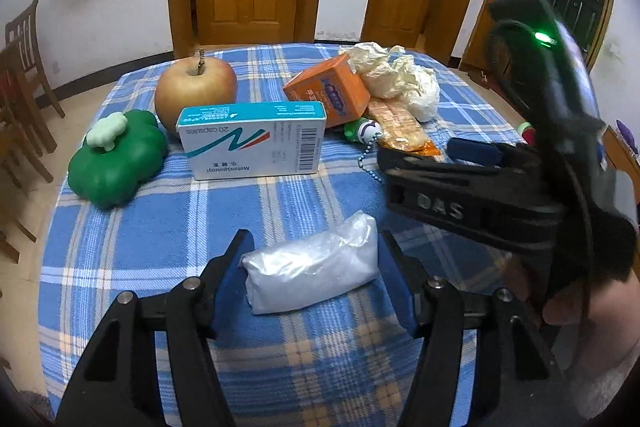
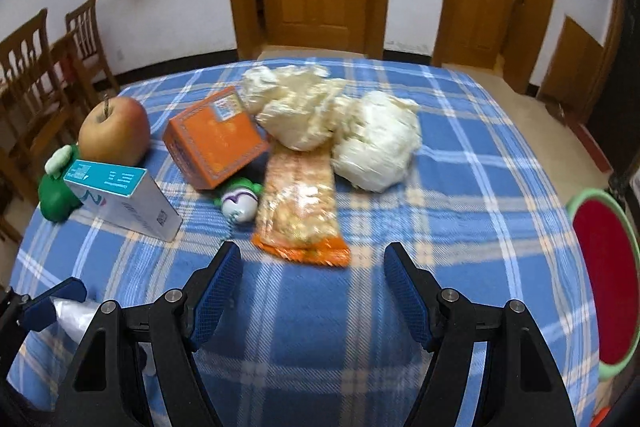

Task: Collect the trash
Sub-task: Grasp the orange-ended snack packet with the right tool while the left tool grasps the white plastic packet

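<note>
In the left wrist view my left gripper (image 1: pixel 312 239) is open, its fingers on either side of a crumpled clear plastic bag (image 1: pixel 314 271) lying on the blue plaid tablecloth (image 1: pixel 224 211). My right gripper (image 2: pixel 313 253) is open and empty, just short of an orange snack wrapper (image 2: pixel 300 207). Behind it lie crumpled white tissues (image 2: pixel 332 123), also seen in the left view (image 1: pixel 396 75). An orange box (image 2: pixel 214 137) and a white-and-teal capsule box (image 1: pixel 252 143) lie on the cloth. The right gripper's body (image 1: pixel 500 187) crosses the left view.
An apple (image 1: pixel 196 91), a green toy pepper (image 1: pixel 116 159) and a small toy with a bead chain (image 2: pixel 239 201) sit among the items. A red bowl with a green rim (image 2: pixel 604 279) is at the right table edge. Wooden chairs (image 2: pixel 40 79) stand left; doors behind.
</note>
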Tool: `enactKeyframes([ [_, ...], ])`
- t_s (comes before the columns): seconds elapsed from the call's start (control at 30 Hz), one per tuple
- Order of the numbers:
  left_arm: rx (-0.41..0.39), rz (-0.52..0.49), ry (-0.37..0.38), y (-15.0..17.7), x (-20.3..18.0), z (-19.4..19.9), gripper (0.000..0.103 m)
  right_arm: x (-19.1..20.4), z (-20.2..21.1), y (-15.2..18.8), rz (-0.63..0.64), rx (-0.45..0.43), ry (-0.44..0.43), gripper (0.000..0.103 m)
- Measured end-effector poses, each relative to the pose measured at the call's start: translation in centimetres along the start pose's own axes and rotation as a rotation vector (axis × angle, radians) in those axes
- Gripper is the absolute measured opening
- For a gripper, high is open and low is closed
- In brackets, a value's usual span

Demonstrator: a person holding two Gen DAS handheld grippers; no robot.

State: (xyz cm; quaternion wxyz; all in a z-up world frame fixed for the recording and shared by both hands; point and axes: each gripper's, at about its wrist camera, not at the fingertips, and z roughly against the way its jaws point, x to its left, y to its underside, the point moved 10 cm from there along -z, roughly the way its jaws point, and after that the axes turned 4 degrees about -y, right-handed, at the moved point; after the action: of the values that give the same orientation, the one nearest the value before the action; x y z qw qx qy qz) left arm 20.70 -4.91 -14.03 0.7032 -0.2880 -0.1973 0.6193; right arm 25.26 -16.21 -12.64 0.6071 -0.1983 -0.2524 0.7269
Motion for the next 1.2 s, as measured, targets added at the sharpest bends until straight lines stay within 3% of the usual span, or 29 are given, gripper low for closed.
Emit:
enactKeyframes([
  [0.1, 0.001, 0.001, 0.002, 0.0, 0.0, 0.0, 0.063, 0.2, -1.0, -0.7, 0.018, 0.018, 0.013, 0.073],
  [0.2, 0.001, -0.001, -0.001, 0.0, 0.0, -0.1, 0.063, 0.8, -1.4, -1.3, 0.034, 0.015, -0.008, 0.046],
  [0.27, 0.003, 0.001, 0.001, 0.0, 0.0, -0.2, 0.063, 1.3, -1.3, -1.3, 0.064, 0.010, 0.003, 0.037],
  [0.57, 0.003, 0.003, 0.001, 0.2, -0.1, -0.1, 0.063, 1.4, 0.4, -0.1, 0.102, -0.026, 0.066, 0.034],
  [0.8, -0.001, -0.029, -0.023, 0.2, -1.0, 0.2, 0.064, 0.0, 3.9, 2.8, -0.025, -0.049, 0.016, 0.034],
  [1.2, -0.008, 0.003, -0.030, 1.0, -0.9, 0.8, 0.064, -1.6, 6.9, 6.5, -0.045, -0.055, 0.028, 0.034],
])
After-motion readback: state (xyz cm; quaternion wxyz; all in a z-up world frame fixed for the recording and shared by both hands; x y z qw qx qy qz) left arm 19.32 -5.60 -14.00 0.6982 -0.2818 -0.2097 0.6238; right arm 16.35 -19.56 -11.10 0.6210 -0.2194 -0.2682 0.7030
